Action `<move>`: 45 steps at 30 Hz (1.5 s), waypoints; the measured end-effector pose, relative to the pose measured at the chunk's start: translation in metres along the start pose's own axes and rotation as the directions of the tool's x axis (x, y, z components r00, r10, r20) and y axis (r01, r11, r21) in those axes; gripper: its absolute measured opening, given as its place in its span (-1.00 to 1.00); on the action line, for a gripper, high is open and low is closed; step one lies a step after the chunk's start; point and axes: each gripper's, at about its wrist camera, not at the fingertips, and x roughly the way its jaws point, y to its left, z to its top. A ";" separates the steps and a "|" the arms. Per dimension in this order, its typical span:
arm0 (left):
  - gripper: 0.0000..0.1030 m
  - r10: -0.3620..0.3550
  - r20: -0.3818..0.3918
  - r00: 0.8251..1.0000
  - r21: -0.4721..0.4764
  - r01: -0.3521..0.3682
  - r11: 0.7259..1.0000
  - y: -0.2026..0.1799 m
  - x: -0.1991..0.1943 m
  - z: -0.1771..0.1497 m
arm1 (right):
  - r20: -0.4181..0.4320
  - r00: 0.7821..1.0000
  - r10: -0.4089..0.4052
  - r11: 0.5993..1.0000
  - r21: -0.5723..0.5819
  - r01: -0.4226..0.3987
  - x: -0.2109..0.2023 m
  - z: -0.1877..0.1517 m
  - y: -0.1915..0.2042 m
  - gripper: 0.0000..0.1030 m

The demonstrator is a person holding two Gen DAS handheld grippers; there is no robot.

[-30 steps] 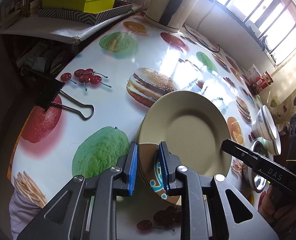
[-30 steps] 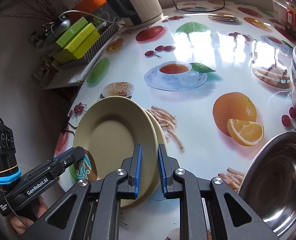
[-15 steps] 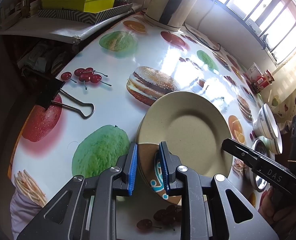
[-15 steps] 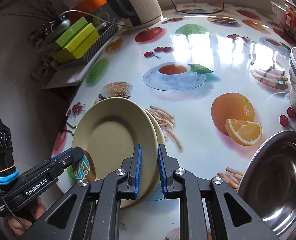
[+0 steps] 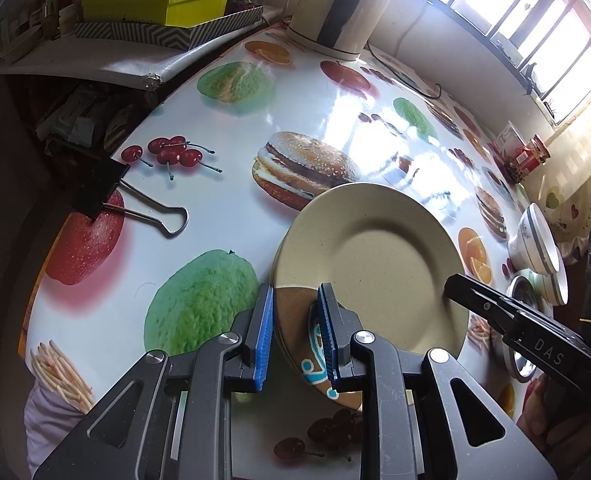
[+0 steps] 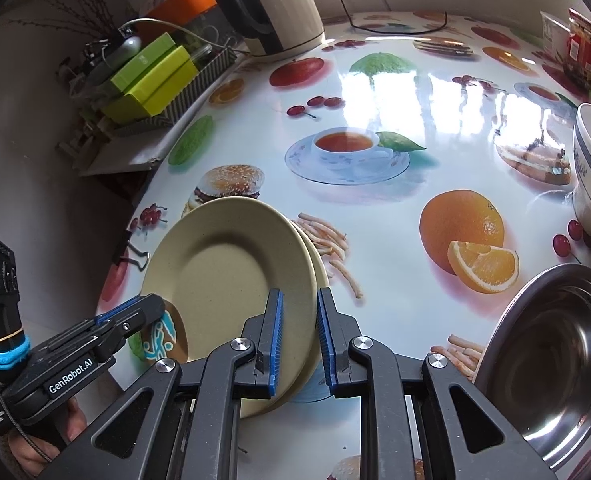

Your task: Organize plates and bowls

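left wrist view: left gripper (image 5: 295,332), jaws apart, straddles the brown patterned plate (image 5: 299,336) under the beige plate (image 5: 379,272) stack on the table (image 5: 223,208). right gripper (image 6: 298,340), jaws apart, straddles their opposite rim. likely rigid, smooth, breakable; pinch the rims firmly. ceramic bowls (image 5: 535,240) wait farther off.

White lettering "DAS" stands on the black body of the right gripper (image 5: 455,290), seen from the left wrist camera. White lettering "GenRobot.AI" stands on the black body of the left gripper (image 6: 151,308), seen from the right wrist camera. Print on the red jar (image 6: 582,46) is too small to read.
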 end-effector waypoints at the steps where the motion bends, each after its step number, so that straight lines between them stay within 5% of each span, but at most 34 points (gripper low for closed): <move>1: -0.57 0.002 0.001 1.000 0.001 -0.002 1.000 0.000 0.000 0.000 | 0.000 1.000 -0.001 1.000 0.000 0.001 0.000 0.000 0.000 -0.64; 21: -0.54 -0.006 -0.004 1.000 0.009 0.006 1.000 0.001 -0.001 0.000 | 0.006 1.000 -0.012 1.000 -0.016 0.012 0.000 0.000 0.005 -0.30; 27: -0.11 -0.022 0.013 1.000 -0.008 0.022 1.000 0.005 -0.005 -0.001 | 0.012 1.000 -0.010 1.000 -0.018 0.010 0.001 -0.001 0.007 -0.08; 31: -0.10 -0.038 0.001 0.999 -0.022 0.038 0.999 0.009 -0.004 -0.002 | 0.021 1.000 -0.019 1.000 -0.015 0.019 0.001 -0.004 0.006 0.11; 45: -0.10 -0.103 -0.044 0.994 -0.071 0.100 0.992 0.010 0.013 -0.003 | -0.016 0.999 0.030 0.995 0.091 -0.028 0.015 -0.005 -0.013 0.11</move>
